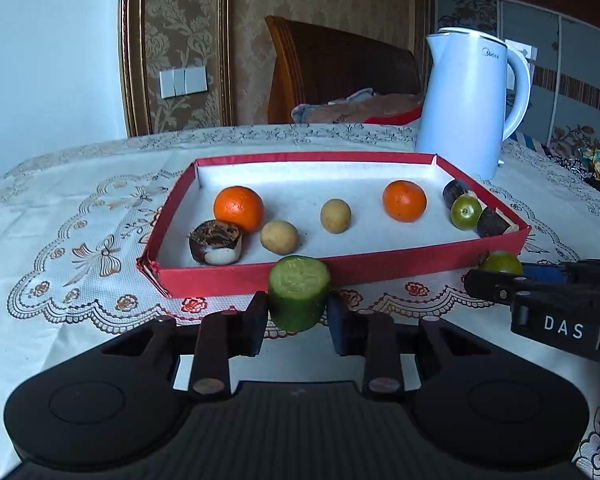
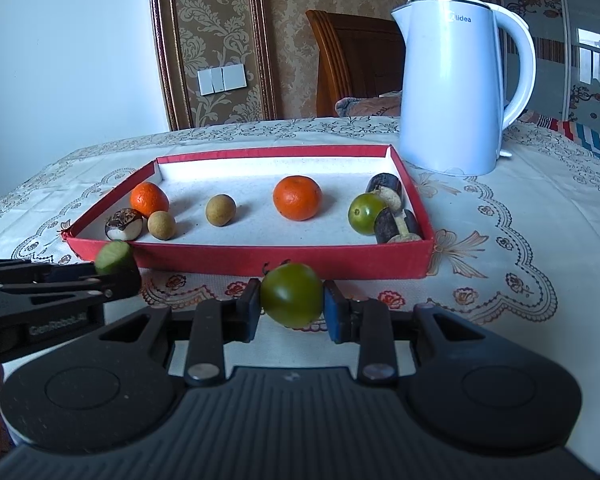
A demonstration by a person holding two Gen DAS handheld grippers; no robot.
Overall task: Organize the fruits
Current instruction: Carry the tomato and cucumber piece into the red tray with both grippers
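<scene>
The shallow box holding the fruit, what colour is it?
The box is red outside with a white lining, clearest in the right wrist view.

A shallow red cardboard tray with a white floor (image 2: 256, 258) lies on the cloth-covered surface. Inside sit two orange mandarins (image 2: 298, 197), two tan round longans (image 2: 220, 209), a peeled dark chestnut-like fruit (image 2: 123, 224) at the left, and a green round fruit (image 2: 366, 213) among dark cut pieces (image 2: 388, 225) at the right. A cut green cucumber chunk (image 1: 299, 298) and another green round fruit (image 2: 292, 295) are held before the tray's near wall.
</scene>
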